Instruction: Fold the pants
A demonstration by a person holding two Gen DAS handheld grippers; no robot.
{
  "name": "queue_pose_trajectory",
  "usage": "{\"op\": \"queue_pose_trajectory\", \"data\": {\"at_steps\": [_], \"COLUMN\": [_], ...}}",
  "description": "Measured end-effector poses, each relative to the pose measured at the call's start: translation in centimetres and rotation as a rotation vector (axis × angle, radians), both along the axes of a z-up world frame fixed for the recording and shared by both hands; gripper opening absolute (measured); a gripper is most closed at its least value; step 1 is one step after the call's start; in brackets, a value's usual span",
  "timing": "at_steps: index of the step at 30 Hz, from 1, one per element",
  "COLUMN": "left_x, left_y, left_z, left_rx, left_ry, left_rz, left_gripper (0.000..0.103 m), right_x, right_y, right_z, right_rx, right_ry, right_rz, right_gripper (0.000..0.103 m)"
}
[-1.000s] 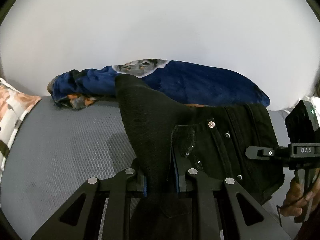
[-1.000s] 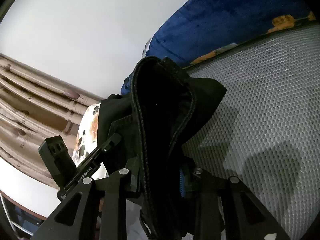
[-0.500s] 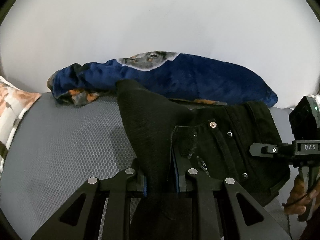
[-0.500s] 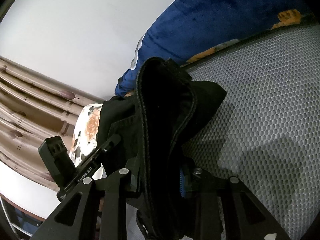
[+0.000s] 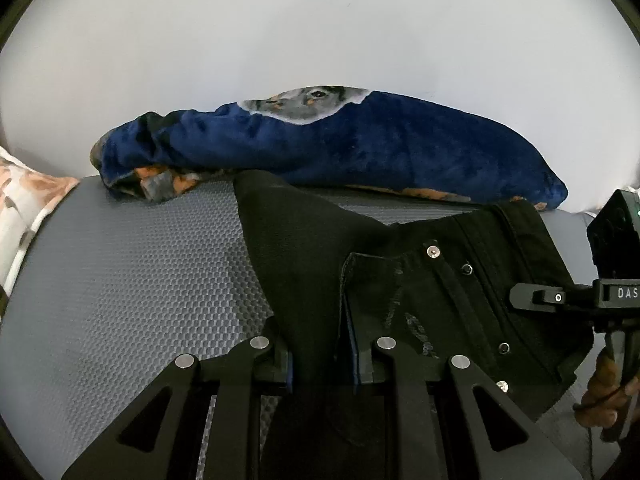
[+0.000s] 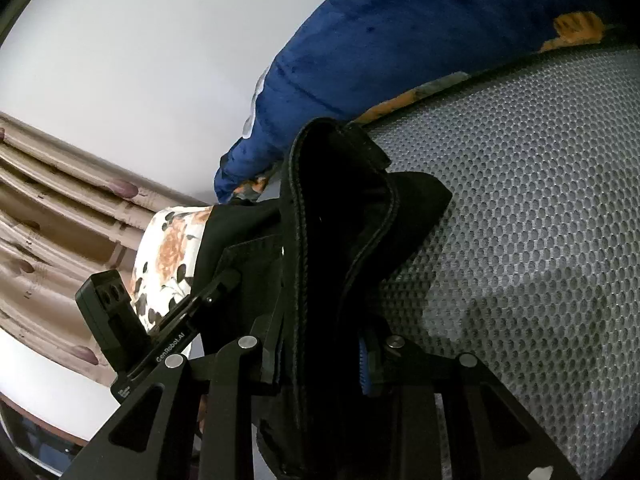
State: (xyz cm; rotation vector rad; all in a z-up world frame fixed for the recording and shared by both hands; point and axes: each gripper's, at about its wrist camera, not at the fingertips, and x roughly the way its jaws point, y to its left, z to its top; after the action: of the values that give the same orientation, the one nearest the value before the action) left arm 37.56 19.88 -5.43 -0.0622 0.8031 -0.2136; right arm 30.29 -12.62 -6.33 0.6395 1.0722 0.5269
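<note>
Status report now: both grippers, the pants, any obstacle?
Left gripper, right gripper: both shut on black pants. Pants lifted, bunched. Blue blanket behind them.

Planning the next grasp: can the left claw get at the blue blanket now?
Probably not: the left claw is shut on the black pants, which also lie between it and the blue blanket.

Left gripper [image 5: 322, 360] — fingers clamped on black pants [image 5: 400, 280]; right gripper [image 6: 320, 356] — likewise clamped, both angled downward.
</note>
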Motion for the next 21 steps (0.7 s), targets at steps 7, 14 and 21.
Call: {"op": "queue_pose_trajectory", "data": {"at_steps": [7,14,21], "left_x": [0.0,0.1,0.1], "left_y": [0.1,0.1,0.3], "left_z": [-0.2,-0.7,-1.6], "left_rx": [0.011,0.029,0.036], "left_ry": [-0.011,-0.020,-0.031], "left_rz": [-0.002,0.005,0.030], "left_gripper": [0.021,0.024,0.031], "right_x": [0.0,-0.7,-1.1], "right_y": [-0.2,1.0,2.6], "right_z": [-0.5,-0.2,-0.1], "right_rx": [-0.006,-0.097,-0.199], "right_ry": [-0.005,-0.053,-0.096], "right_rz": [-0.008,-0.024,-0.044], "right_gripper": [0.026,0.026,0.026]}}
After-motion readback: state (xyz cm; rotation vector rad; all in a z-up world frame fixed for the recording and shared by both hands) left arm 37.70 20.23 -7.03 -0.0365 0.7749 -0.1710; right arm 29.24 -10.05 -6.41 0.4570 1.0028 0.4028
